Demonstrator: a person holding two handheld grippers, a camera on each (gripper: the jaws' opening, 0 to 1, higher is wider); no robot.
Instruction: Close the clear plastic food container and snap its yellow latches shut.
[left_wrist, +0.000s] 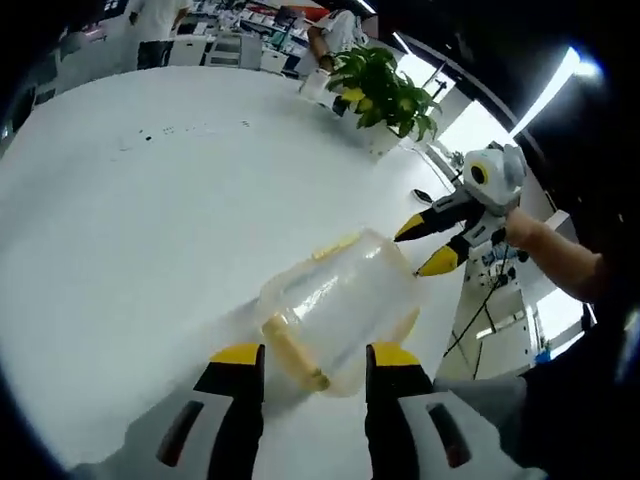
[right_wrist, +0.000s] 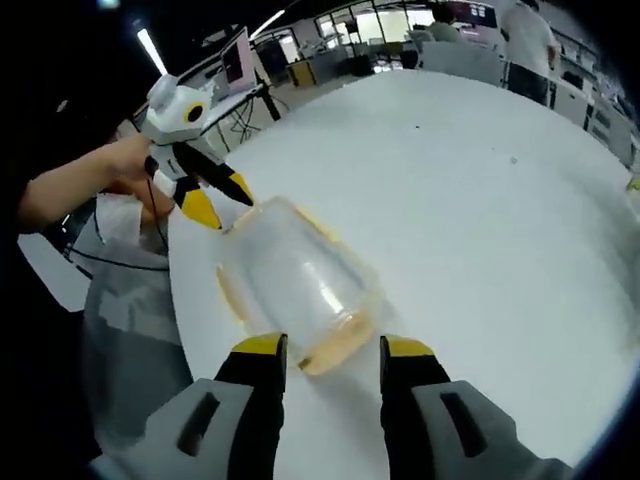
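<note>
The clear plastic food container (left_wrist: 345, 305) sits on the white tabletop (left_wrist: 150, 220) near its edge, at about 12 o'clock just ahead of the left gripper (left_wrist: 313, 365) in the left gripper view, with a yellow latch (left_wrist: 293, 352) on its near end between that gripper's jaws. Both pairs of jaws stand well apart and hold nothing; the right gripper (right_wrist: 331, 358) frames the container's other end in the right gripper view, and shows again at 2 o'clock in the left gripper view.

My worry is the edge: the container is light and smooth, so a push on one end without the other gripper bracing it could slide it toward the drop, or the latch could skid off a jaw tip.

Whether the lid is fully seated is hard to judge through the clear, blurred plastic. A potted plant (left_wrist: 385, 90) stands far across the tabletop.
</note>
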